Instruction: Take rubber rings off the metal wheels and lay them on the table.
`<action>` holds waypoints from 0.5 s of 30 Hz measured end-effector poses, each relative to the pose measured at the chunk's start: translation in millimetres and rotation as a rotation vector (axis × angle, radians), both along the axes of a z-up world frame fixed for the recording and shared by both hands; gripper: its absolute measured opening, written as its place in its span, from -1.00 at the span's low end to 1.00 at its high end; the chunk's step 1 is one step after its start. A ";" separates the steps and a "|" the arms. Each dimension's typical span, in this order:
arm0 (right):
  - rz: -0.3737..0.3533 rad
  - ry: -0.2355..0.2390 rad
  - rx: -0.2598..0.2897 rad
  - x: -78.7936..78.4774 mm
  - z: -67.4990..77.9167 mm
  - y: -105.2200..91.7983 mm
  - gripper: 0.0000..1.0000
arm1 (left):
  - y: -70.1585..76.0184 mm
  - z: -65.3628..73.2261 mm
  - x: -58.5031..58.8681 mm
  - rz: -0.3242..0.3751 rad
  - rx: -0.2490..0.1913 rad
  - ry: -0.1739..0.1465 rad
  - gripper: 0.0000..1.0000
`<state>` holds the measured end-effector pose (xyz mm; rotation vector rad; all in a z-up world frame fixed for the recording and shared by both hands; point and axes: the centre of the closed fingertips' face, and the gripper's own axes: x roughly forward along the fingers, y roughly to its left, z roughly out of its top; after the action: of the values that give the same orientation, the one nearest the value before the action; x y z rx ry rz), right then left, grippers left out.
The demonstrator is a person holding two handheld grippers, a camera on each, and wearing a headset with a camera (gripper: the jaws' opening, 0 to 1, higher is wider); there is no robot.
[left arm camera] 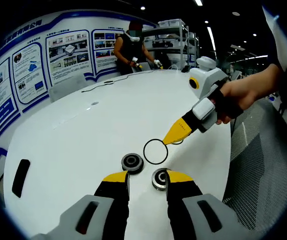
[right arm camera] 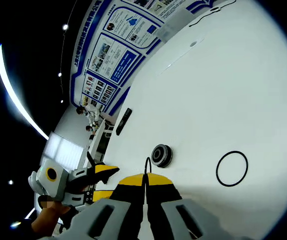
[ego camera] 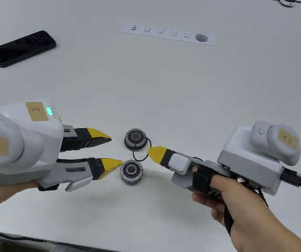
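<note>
1. A thin black rubber ring [right arm camera: 147, 165] stands edge-on, pinched in the tightly closed right gripper [ego camera: 157, 154], just right of the far dark-rimmed metal wheel [ego camera: 136, 138]. The white table [ego camera: 203, 89] lies close below, so letting go probably suffices.
2. A second black ring [left arm camera: 156, 151] lies flat beside that wheel.
3. The left gripper [ego camera: 113, 149], half open and empty, is left of that wheel.

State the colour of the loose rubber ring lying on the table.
The rubber ring is black, clearest in the left gripper view.

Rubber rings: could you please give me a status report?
Left tongs open by the two wheels. Right tongs shut on thin rubber ring. Second ring lying on table. Nothing blocking.
</note>
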<state>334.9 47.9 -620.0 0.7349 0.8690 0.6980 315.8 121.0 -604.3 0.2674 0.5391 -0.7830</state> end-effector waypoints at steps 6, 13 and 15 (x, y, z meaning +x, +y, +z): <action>-0.075 0.017 -0.007 8.1 -5.2 -24.0 -0.97 | -1.6 10.7 -0.3 0.020 -0.027 -0.021 -0.37; -0.126 0.035 -0.052 11.0 -13.3 -44.8 -0.97 | 4.7 10.2 -2.4 0.045 -0.015 -0.024 -0.18; -0.140 0.046 -0.056 11.2 -16.0 -49.6 -0.97 | 5.3 11.5 -2.3 0.053 -0.022 -0.025 -0.17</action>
<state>346.1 -1.7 -636.0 0.7563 0.8670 0.5319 313.5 126.3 -592.8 0.2418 0.5117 -0.7325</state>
